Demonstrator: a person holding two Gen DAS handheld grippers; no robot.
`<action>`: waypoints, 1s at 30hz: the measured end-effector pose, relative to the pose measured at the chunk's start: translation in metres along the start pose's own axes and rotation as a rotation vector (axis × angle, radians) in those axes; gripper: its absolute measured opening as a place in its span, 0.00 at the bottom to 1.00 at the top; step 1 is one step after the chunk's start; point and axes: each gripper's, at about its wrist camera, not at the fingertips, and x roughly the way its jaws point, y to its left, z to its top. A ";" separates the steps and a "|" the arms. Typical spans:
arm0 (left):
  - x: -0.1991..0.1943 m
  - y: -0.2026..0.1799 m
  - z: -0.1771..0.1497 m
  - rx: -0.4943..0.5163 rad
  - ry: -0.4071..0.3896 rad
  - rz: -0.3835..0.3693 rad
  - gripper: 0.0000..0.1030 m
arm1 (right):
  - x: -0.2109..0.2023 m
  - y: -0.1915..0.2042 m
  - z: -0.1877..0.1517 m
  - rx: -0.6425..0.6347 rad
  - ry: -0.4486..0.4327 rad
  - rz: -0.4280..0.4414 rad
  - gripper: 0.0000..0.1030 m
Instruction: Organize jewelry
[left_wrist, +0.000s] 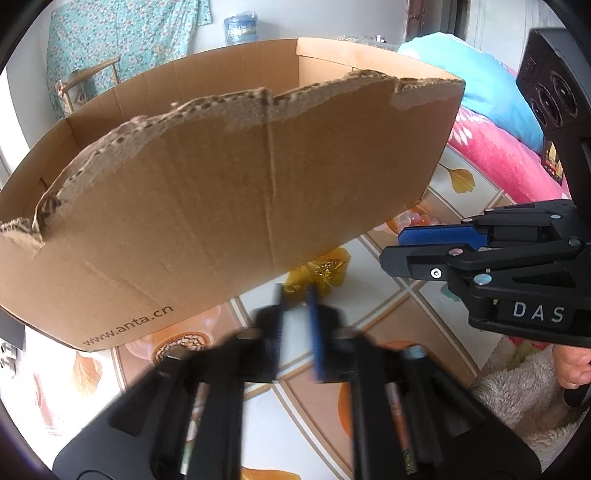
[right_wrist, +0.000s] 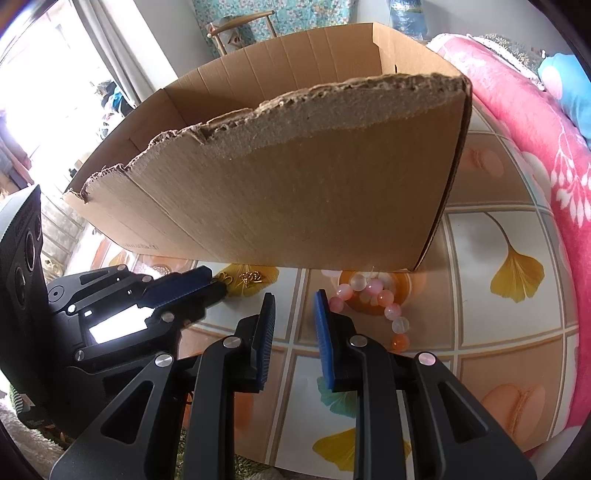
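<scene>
A gold chain piece lies on the patterned tablecloth just in front of the open cardboard box; it also shows in the right wrist view. A pink and white bead bracelet lies by the box's near right corner; a bit of it shows in the left wrist view. My left gripper is open and empty, just short of the gold piece, blurred. My right gripper is open and empty, left of the beads. It also shows in the left wrist view.
The box has a torn near wall and stands on the tablecloth. A pink floral blanket lies to the right. A chair and patterned curtain stand behind the box.
</scene>
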 end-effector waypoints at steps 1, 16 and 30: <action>-0.001 0.003 -0.002 -0.006 0.000 -0.009 0.00 | -0.001 0.000 0.000 0.000 -0.001 0.000 0.21; -0.016 0.016 -0.022 -0.037 0.038 -0.027 0.00 | -0.006 0.009 0.002 -0.024 -0.008 0.003 0.21; -0.024 0.025 -0.034 -0.080 0.048 -0.018 0.00 | 0.016 0.052 0.015 -0.183 -0.015 -0.020 0.22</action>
